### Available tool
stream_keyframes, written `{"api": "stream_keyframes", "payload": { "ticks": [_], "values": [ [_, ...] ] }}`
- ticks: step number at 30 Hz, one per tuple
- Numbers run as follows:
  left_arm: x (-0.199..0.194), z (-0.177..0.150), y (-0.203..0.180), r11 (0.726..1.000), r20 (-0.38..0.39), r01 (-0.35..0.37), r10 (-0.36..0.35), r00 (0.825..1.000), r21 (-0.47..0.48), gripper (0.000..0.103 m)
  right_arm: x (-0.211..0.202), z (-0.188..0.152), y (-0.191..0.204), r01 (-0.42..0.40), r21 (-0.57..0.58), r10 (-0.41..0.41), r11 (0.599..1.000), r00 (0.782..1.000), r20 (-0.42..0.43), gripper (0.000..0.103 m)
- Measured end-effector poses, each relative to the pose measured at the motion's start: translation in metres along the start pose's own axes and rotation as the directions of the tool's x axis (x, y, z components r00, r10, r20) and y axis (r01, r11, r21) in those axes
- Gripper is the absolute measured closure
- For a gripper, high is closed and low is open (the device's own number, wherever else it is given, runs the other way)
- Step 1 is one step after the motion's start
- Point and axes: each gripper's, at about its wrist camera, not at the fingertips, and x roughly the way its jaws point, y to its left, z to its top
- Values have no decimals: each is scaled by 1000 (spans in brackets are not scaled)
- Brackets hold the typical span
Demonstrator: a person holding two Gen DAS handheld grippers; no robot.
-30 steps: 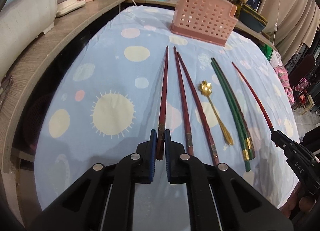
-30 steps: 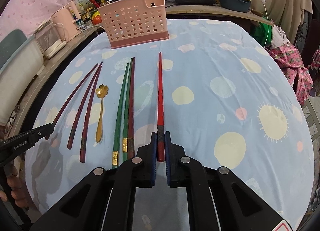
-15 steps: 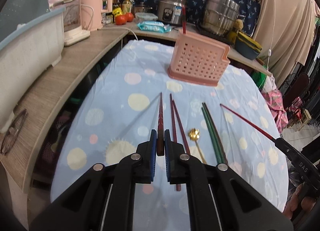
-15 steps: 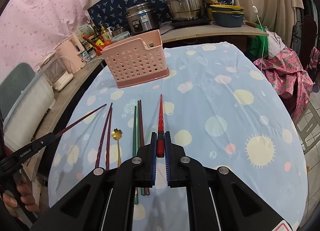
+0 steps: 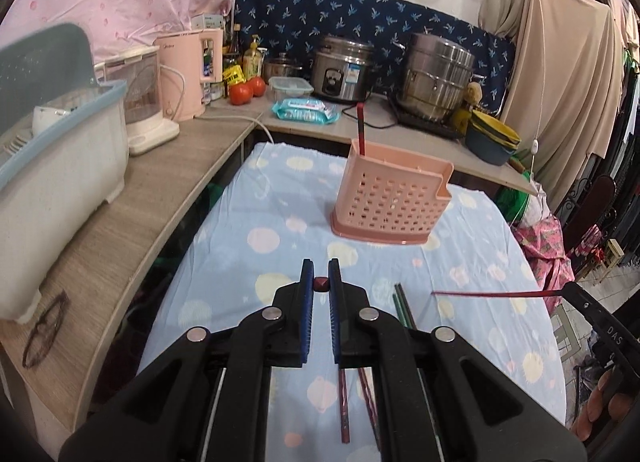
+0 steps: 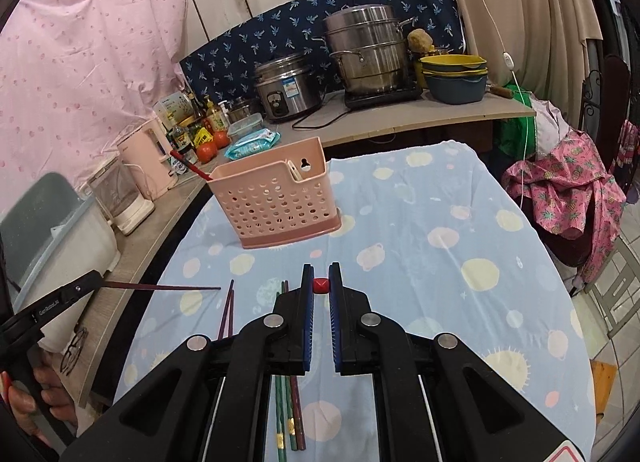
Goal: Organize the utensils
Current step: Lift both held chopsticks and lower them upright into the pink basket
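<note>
Both grippers clenched, each on one chopstick, both held clear above the table (image 5: 224, 246).

L gripper (image 5: 321, 290): jaws pinched on a dark red stick (image 6: 160, 287). In its own view the stick shows only end-on, a small red dot between the pads, so its long axis runs straight ahead along the fingers. R view confirms: the stick juts sideways from the L gripper (image 6: 60, 302), tip free in air, roughly level.

R gripper (image 6: 321, 290): same story w/ a bright red stick (image 5: 492, 294); end-on dot in own view, seen from the L view as a thin rod sticking out of the R gripper (image 5: 600, 322).

Basket (image 5: 394, 198): pink, perforated, upright at the far end of the cloth, dead ahead of both grippers, slightly right of centre in the L view and slightly left in the R view. One red stick already stands in its far left corner.

Key relation: sticks lie near level, basket mouth faces up. Judgement: each stick needs tipping toward vertical before it drops in. Neither hand looks clearly nearer.

Left on the cloth: two dark sticks (image 5: 344, 406), green pair (image 6: 282, 414). Spoon not visible.
</note>
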Motion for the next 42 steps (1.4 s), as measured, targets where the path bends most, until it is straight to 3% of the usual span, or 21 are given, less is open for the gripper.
{"api": "stream_keyframes", "payload": {
  "ticks": [15,21,31,37,42],
  "values": [
    [-1,76,-25,998,122,52,-57,991,47,96,2,78,11,-25,-15,27,1000,991,128,95],
    [-10,124,-47,992,214,105,-117,970,68,96,4,124,19,-68,-9,68,998,974,214,95],
    [5,201,-75,989,346,110,-136,928,95,96,28,202,49,-119,-8,115,993,933,340,95],
    [44,219,-78,993,336,80,-106,936,90,96,66,217,59,-133,0,125,991,934,335,95],
    [80,212,-73,993,284,81,-102,953,85,96,106,210,58,-119,4,114,993,957,265,95]
  ]
}}
